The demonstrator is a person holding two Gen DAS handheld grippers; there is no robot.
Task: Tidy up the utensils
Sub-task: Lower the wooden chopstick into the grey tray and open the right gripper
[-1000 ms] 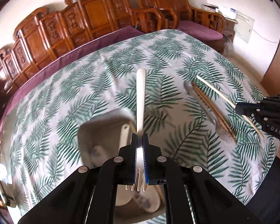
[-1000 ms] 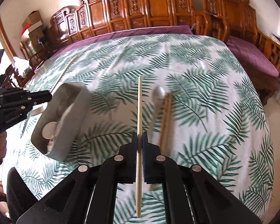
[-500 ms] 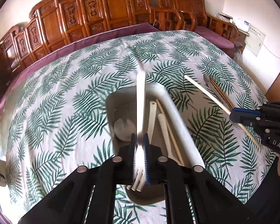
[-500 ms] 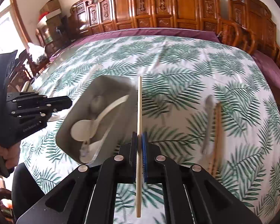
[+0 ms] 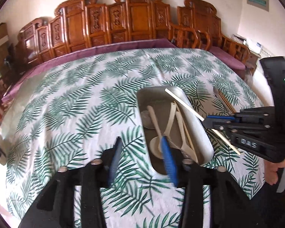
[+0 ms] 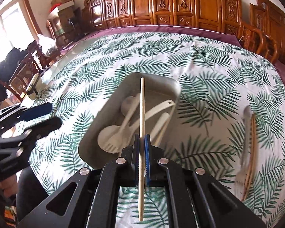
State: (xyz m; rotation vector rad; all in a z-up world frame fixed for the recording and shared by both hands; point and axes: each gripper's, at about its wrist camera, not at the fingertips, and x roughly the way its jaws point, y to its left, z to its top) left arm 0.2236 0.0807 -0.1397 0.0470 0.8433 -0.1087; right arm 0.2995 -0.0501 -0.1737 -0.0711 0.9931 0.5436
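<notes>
A grey oblong tray [image 5: 196, 112] [image 6: 96, 131] on the leaf-print cloth holds white spoons [image 5: 155, 123], a white fork [image 6: 121, 134] and a chopstick. My left gripper [image 5: 142, 152] is open and empty, its blue pads spread just left of and over the tray's near end. My right gripper [image 6: 142, 140] is shut on a pale wooden chopstick [image 6: 142, 114], held above the tray along its length. The right gripper [image 5: 209, 122] with its chopstick [image 5: 184, 104] also shows in the left wrist view.
A metal fork [image 6: 246, 131] and brown chopsticks [image 6: 252, 142] lie on the cloth right of the tray. Carved wooden chairs [image 5: 123, 22] line the table's far side. Boxes and clutter [image 6: 62, 5] stand at the far left.
My left gripper opened and let the white fork go into the tray, then shifted left. My right gripper carried the chopstick leftward to over the tray.
</notes>
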